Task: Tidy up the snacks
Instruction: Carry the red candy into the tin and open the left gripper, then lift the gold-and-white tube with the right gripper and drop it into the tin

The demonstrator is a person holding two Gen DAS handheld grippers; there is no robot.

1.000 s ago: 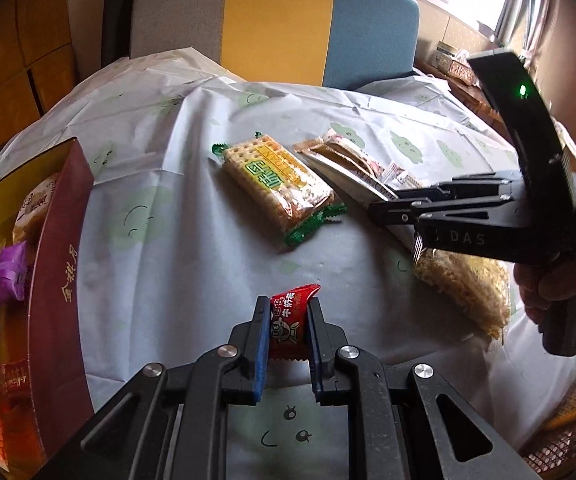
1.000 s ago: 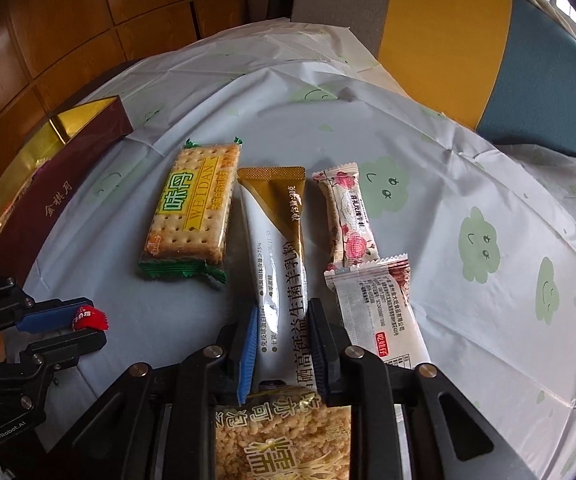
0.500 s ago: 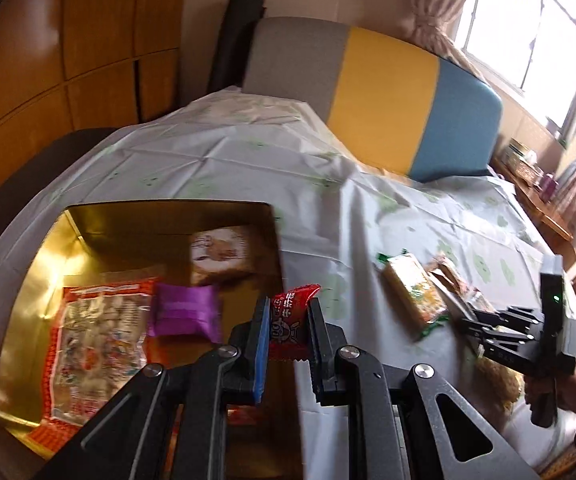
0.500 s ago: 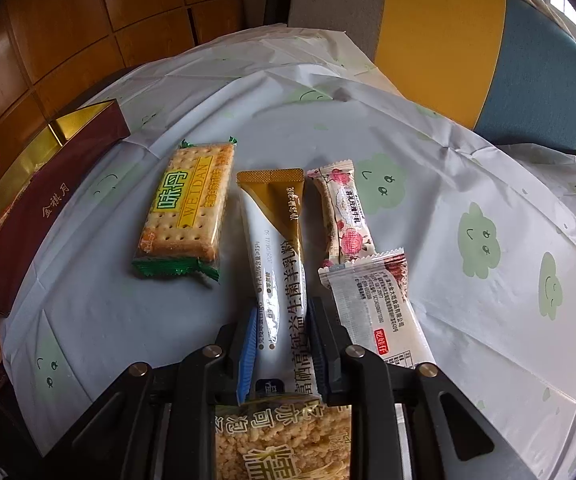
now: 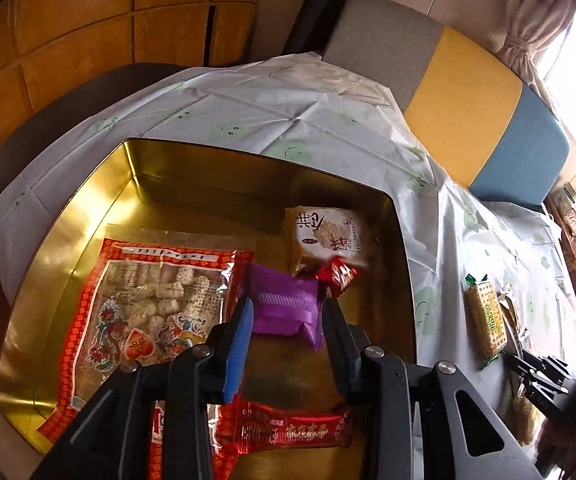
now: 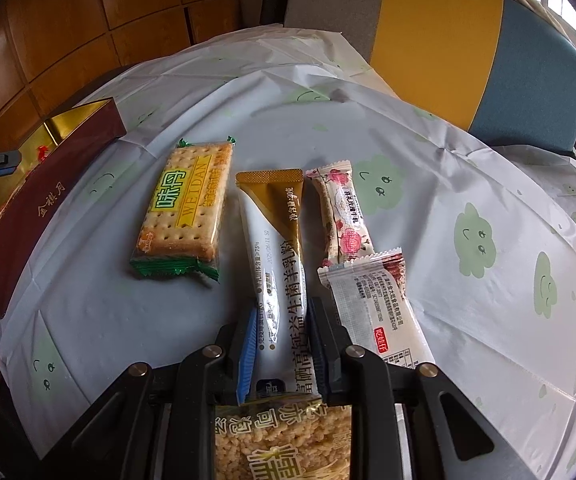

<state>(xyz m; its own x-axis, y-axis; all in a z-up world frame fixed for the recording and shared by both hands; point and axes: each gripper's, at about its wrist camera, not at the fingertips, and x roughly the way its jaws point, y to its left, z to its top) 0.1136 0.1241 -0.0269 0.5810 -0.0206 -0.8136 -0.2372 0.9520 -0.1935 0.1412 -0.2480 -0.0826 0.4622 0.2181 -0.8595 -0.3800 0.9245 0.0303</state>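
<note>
Since a second ago the left gripper (image 5: 284,312) has swung from the desk (image 6: 448,280) to above the gold tin box (image 5: 88,200) at the desk's left edge, and its jaws have just been opening: the small red candy wrapper (image 5: 338,274) they pinched is now free of them, beyond the tips over the box, blurred. Nothing is pressed between the parted jaws; the purple foil packet (image 5: 284,308) lies on the box floor below them. Nearest in the box lies a red foil bar (image 5: 288,428), to the left a large red-bordered bag of pale rice sweets (image 5: 148,300), and farther in a beige cracker pack (image 5: 328,236).

Over the desk's near edge the right gripper (image 6: 282,344) has kept its place, jaws clenched on the white-and-gold powder stick (image 6: 276,248). A puffed-rice bar (image 6: 284,444) lies beneath it. Beyond lie a green-ended cracker packet (image 6: 184,208), a rose-printed bar (image 6: 340,212) and a white printed pack (image 6: 376,312).
</note>
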